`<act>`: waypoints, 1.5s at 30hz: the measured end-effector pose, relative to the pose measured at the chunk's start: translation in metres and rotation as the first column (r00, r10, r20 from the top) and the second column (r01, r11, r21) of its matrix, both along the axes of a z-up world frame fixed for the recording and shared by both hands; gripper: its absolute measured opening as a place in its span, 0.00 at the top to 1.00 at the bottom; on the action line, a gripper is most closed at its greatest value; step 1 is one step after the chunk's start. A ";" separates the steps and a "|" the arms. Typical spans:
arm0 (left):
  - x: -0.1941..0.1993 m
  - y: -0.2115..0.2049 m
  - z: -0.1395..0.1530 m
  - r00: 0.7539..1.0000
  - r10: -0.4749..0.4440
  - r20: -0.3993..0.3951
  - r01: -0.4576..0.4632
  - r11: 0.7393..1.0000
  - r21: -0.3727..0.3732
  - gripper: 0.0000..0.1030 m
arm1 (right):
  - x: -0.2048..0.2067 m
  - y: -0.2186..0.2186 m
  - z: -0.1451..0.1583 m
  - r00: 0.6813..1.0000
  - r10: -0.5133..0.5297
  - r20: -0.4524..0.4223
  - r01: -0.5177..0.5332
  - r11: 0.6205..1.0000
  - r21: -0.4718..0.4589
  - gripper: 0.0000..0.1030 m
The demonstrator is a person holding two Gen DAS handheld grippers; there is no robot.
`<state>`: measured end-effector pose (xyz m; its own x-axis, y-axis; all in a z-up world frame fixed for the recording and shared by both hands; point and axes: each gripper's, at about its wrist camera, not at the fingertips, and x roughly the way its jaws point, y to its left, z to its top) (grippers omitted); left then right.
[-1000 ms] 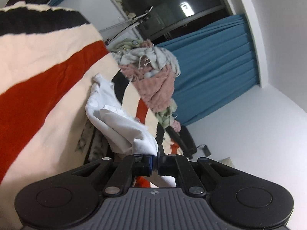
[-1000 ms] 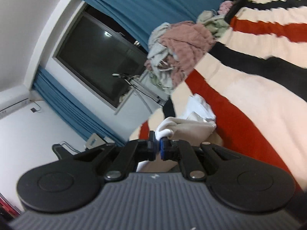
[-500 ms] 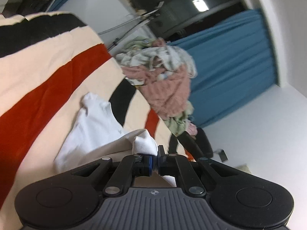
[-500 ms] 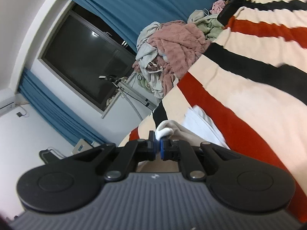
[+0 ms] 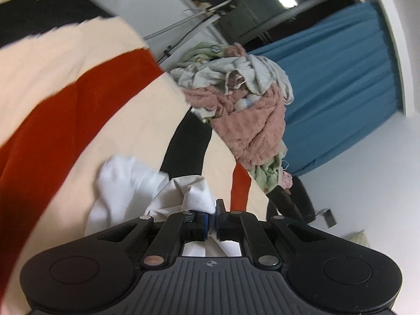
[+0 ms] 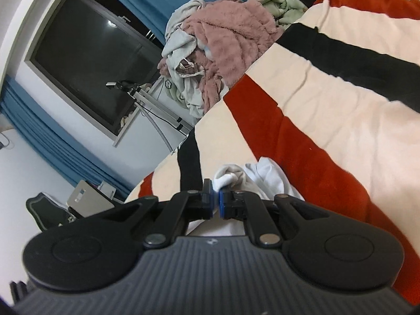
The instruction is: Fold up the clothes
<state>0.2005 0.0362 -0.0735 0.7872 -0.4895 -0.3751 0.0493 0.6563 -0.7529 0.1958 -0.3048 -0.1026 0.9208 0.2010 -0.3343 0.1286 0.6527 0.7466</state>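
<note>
White garment: crumpled on striped blanket, no fold finished. Left gripper and right gripper each pinch an edge. Clothes pile unsorted.

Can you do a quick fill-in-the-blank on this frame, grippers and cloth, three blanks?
1. The left gripper is shut on a fold of the ____ garment.
2. The right gripper pinches the same garment, so ____ grippers hold it.
3. The pile of clothes sits on the striped blanket, topped by a fluffy ____ piece.

Missing words: white; both; pink
</note>
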 end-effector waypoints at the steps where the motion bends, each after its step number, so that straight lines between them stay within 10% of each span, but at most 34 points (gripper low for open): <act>1: 0.005 -0.002 0.001 1.000 -0.013 0.017 0.012 1.000 0.024 0.94 | 0.006 -0.001 -0.001 1.000 0.013 0.006 -0.013 1.000 -0.007 0.90; 3: 0.014 -0.006 0.001 0.998 -0.054 0.034 0.052 0.997 0.062 0.72 | 0.017 -0.001 -0.002 0.999 0.039 0.002 -0.039 0.999 -0.037 0.86; 5: 0.021 -0.011 0.000 0.993 -0.107 0.044 0.103 0.990 0.099 0.35 | 0.025 0.002 -0.002 0.997 0.074 -0.010 -0.074 0.993 -0.087 0.56; 7: 0.022 -0.017 -0.001 0.988 -0.136 0.072 0.123 0.979 0.164 0.23 | 0.027 0.008 -0.003 0.994 0.113 0.007 -0.111 0.986 -0.121 0.13; 11: 0.022 -0.033 -0.008 0.986 -0.155 0.055 0.129 0.937 0.325 0.21 | 0.027 0.032 0.002 0.986 0.165 0.006 -0.155 0.935 -0.318 0.17; 15: 0.021 -0.051 -0.020 0.984 -0.178 -0.003 0.158 0.865 0.476 0.21 | 0.032 0.055 -0.007 0.981 0.165 -0.099 -0.193 0.813 -0.550 0.45; 19: 0.007 -0.065 -0.021 0.981 -0.193 0.003 0.155 0.794 0.588 0.21 | 0.033 0.060 -0.020 0.976 0.164 -0.145 -0.218 0.787 -0.577 0.46; 32: -0.075 -0.069 -0.001 0.972 -0.232 -0.049 0.201 0.697 0.689 0.22 | -0.057 0.076 0.015 0.976 0.176 -0.129 -0.217 0.731 -0.646 0.45; 39: -0.114 -0.063 0.007 0.972 -0.219 -0.088 0.225 0.742 0.632 0.23 | -0.078 0.076 -0.007 0.959 0.170 -0.225 -0.272 0.774 -0.572 0.47; 45: -0.152 -0.033 0.019 0.974 -0.200 -0.108 0.227 0.878 0.422 0.19 | -0.107 0.064 0.023 0.976 0.162 -0.146 -0.213 0.851 -0.480 0.40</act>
